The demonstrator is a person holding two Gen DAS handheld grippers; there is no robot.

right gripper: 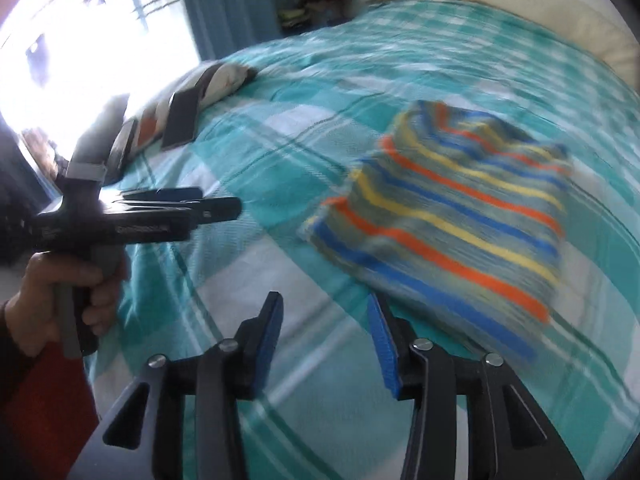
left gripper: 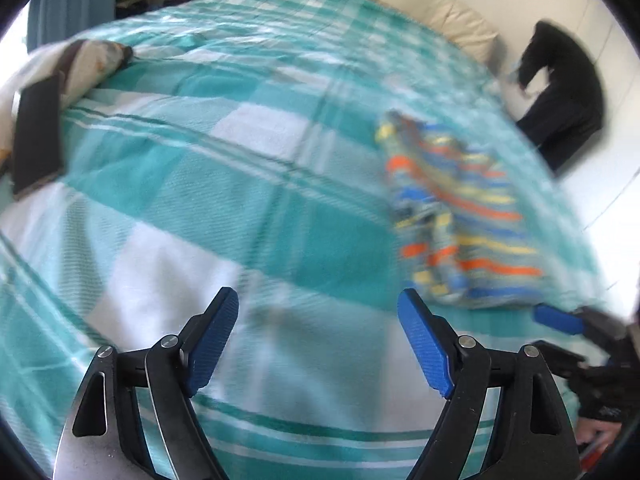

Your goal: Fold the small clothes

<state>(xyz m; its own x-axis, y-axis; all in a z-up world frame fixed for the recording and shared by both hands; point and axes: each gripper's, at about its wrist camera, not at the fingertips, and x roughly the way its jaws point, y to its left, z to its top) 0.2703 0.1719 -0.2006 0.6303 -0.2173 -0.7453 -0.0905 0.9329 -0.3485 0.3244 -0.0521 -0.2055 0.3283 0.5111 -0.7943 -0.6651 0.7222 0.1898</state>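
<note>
A small striped garment point(left gripper: 460, 216) in blue, orange, yellow and grey lies folded on the teal checked bedspread point(left gripper: 240, 184); it also shows in the right wrist view point(right gripper: 452, 216). My left gripper point(left gripper: 318, 312) is open and empty, above the bedspread to the left of the garment. It shows from the side in the right wrist view point(right gripper: 216, 204). My right gripper point(right gripper: 324, 308) is open and empty, just short of the garment's near edge. Its blue fingertip point(left gripper: 558, 318) shows at the right in the left wrist view. Both views are blurred by motion.
A patterned cushion point(left gripper: 86, 64) and a dark flat object point(left gripper: 36, 136) lie at the bed's left side. A black garment point(left gripper: 560, 92) lies at the far right edge. A cream headboard point(left gripper: 440, 4) is behind. A bright window point(right gripper: 80, 52) and a curtain point(right gripper: 224, 4) stand left.
</note>
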